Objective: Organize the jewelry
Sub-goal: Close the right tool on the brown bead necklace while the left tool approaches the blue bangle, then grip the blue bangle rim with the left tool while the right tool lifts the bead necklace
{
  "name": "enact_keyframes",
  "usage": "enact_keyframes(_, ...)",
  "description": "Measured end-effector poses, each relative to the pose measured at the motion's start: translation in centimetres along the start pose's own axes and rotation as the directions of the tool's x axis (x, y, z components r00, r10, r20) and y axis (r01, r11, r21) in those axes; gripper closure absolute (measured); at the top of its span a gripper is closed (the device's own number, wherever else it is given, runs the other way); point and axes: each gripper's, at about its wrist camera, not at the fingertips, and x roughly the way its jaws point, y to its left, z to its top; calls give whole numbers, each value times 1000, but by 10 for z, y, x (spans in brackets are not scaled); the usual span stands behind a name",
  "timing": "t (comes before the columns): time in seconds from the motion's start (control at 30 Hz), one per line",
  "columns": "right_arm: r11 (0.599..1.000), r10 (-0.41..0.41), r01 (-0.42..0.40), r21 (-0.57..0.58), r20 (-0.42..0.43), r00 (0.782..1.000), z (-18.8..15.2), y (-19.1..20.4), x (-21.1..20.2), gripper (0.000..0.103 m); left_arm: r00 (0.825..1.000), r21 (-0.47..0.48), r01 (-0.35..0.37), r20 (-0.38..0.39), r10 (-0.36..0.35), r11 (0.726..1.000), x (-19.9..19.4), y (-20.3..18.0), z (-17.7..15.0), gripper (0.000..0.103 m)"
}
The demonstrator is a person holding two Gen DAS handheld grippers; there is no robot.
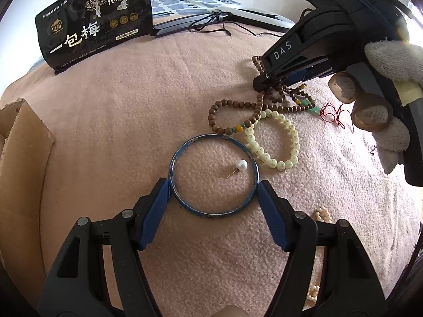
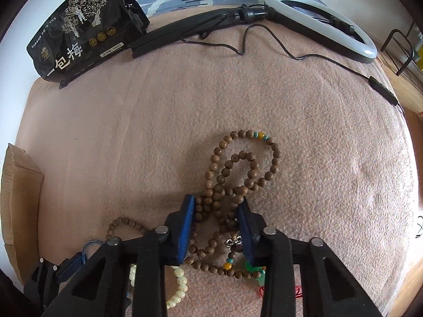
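Observation:
A blue bangle (image 1: 211,213) lies flat on the pink cloth with a pearl stud earring (image 1: 242,164) inside its ring. My left gripper (image 1: 212,190) straddles the bangle, and both blue pads touch its outer edge. A long string of brown wooden beads (image 1: 230,105) (image 2: 238,155) lies tangled beyond it, overlapping a cream bead bracelet (image 1: 288,137) (image 2: 179,282). My right gripper (image 1: 260,82) (image 2: 216,206) points steeply down, shut on a bunch of the wooden bead strands. A green pendant (image 1: 313,109) on red thread lies by the beads.
A cardboard box (image 1: 21,158) stands at the left edge. A black snack bag (image 1: 97,18) and a ring light (image 2: 317,15) with its cable (image 2: 317,55) lie at the back. Small pearl strands (image 1: 322,212) rest at the right. A gloved hand (image 1: 383,105) holds the right gripper.

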Motion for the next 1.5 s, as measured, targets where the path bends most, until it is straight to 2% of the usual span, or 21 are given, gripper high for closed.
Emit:
enact_keyframes(0.07, 1000, 8, -8, -6, 4, 1000, 1, 4, 0, 86, 1000, -2, 0, 1, 0, 1000, -1, 0, 0, 33)
enact_keyframes(0.23, 999, 33, -32, -17, 24, 999, -2, 2, -1, 92, 1000, -17, 4, 3, -4, 1000, -9, 5, -2, 33)
enact_keyframes(0.77, 992, 124, -121, -28, 117, 985, -19, -9, -55, 92, 999, -19, -22, 41, 23, 1000, -34, 11, -3, 34)
enact_keyframes(1.2, 987, 150, -135, -85, 200, 968, -27, 0, -104, 92, 998, -34, -10, 65, 12, 999, -46, 15, -4, 35)
enact_keyframes(1.23, 987, 152, -136, -87, 206, 967, -27, 0, -107, 92, 997, -33, -10, 70, 12, 999, -48, 15, -4, 41)
enact_keyframes(1.27, 986, 154, -138, -90, 209, 966, -27, 1, -110, 92, 997, -31, -8, 72, 10, 999, -49, 15, -4, 76)
enact_keyframes(1.3, 986, 156, -139, -92, 212, 965, -28, 2, -112, 92, 998, -31, -18, 55, 19, 999, -47, 16, -3, 86)
enact_keyframes(1.5, 984, 162, -141, -108, 223, 961, -30, 4, -119, 92, 1000, -52, 4, 21, -3, 999, -36, 24, -3, 87)
